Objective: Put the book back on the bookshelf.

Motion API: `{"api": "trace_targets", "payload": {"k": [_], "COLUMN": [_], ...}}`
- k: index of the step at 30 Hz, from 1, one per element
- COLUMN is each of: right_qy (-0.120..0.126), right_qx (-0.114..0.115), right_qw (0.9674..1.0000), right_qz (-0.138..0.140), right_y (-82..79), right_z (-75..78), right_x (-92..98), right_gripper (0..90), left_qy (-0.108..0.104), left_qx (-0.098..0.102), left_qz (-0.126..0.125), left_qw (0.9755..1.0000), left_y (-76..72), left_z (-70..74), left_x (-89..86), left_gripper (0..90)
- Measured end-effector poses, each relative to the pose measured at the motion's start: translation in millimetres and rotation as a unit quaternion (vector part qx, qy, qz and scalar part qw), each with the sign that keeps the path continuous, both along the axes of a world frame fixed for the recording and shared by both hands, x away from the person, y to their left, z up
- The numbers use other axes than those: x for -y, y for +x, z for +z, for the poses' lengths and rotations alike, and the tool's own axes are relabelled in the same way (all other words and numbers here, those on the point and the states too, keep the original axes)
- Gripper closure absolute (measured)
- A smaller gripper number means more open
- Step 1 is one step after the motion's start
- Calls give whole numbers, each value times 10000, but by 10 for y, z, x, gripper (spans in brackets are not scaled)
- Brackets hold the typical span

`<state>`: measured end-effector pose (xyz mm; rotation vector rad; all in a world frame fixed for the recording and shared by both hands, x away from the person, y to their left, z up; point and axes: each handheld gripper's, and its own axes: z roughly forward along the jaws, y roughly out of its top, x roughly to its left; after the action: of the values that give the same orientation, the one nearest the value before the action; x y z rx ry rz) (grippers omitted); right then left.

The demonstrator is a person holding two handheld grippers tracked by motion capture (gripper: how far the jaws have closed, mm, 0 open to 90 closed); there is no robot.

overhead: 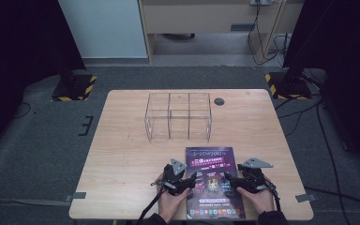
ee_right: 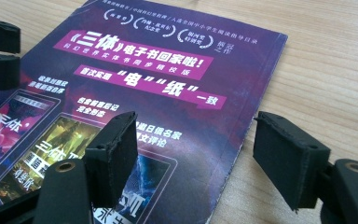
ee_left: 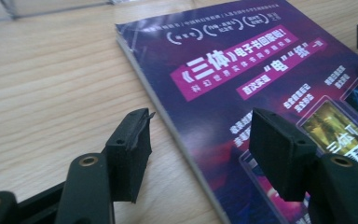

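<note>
— Both grippers sit low at the near edge of the table [overhead: 122, 140], one in each of the person's hands. Left gripper [overhead: 189, 180] points inward over the left edge of the purple magazine [overhead: 212, 180]; right gripper [overhead: 230, 180] points inward over its right edge.

— Are they gripping it?

— No. In the left gripper view the jaws stand partly open, astride the magazine's [ee_left: 242, 79] left edge, one pad [ee_left: 133, 149] over bare wood, the other over the cover, neither pressing. The right gripper view shows the same on the far side: jaws partly open, straddling the right edge of the magazine [ee_right: 158, 79], nothing clamped.

— What else is about?

— A clear acrylic organiser [overhead: 178, 116] with several compartments stands farther back, well apart from the magazine, with nothing between. The high view alone shows it whole; the gripper views give the cover's print and its worn right edge.
</note>
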<state>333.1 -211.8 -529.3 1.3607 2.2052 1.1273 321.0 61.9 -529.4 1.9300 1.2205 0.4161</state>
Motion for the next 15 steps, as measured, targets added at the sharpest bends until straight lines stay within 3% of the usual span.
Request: {"api": "trace_targets", "payload": {"k": [4,15], "right_qy": [-2,-28], "right_qx": [-16,-42], "right_qw": [10000,10000], "right_qz": [38,30], "right_y": [3,-1], "right_z": [-17,-46], "right_x": [8,-31], "right_gripper": [312,320], "left_qy": [114,57], "left_qx": [-11,-37], "left_qz": [-16,31], "left_qw": [9999,10000], "left_y": [-5,28], "left_z": [-43,-46], "left_x": [53,75], "left_gripper": [384,391]}}
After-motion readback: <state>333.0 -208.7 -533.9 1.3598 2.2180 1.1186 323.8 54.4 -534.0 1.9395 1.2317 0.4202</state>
